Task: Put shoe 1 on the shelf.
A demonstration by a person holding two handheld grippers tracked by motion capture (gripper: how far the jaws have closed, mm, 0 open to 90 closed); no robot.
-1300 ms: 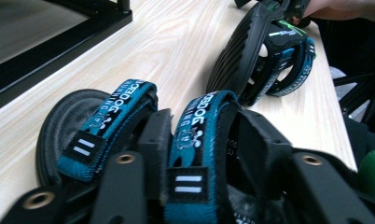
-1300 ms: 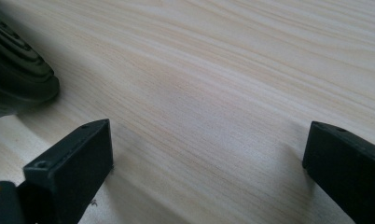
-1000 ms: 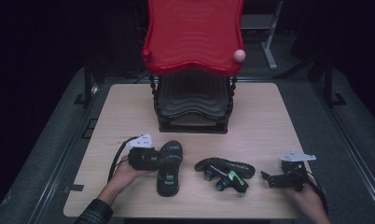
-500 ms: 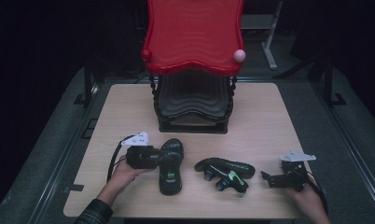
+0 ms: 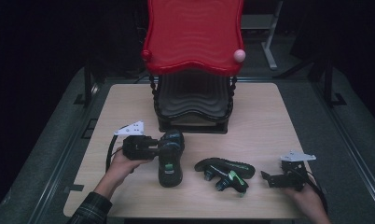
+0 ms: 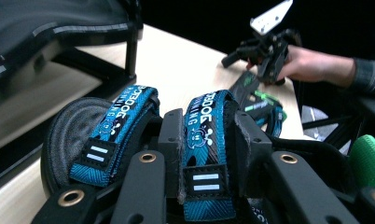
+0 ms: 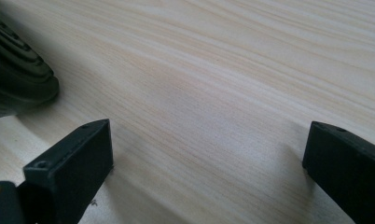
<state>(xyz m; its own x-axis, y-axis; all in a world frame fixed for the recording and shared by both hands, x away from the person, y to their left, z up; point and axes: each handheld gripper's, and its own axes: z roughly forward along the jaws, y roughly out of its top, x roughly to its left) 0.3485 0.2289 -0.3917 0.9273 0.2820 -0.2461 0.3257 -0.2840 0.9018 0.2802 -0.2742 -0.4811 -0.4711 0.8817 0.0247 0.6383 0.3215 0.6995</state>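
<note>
On the near-left part of the surface (image 5: 269, 121), left tool (image 5: 154, 148) is clamping a black sandal (image 5: 170, 156) across its blue logo strap (image 6: 205, 140), jaws pinching either side of the strap. Toe end looks off the wood, heel still low, sandal sitting just in front of the two-tier shoe rack (image 5: 192, 100). Right tool (image 5: 269, 177) is resting at the near-right, jaws spread wide with only bare wood between them, holding nothing. Second sandal (image 5: 225, 170) is lying on its side between the two tools.

To do this step well: keep the squeeze steady, since a strap flexes and the sole can swing. Raise it level, clear the rack's front edge before going in, and keep the right tool parked clear.
</note>
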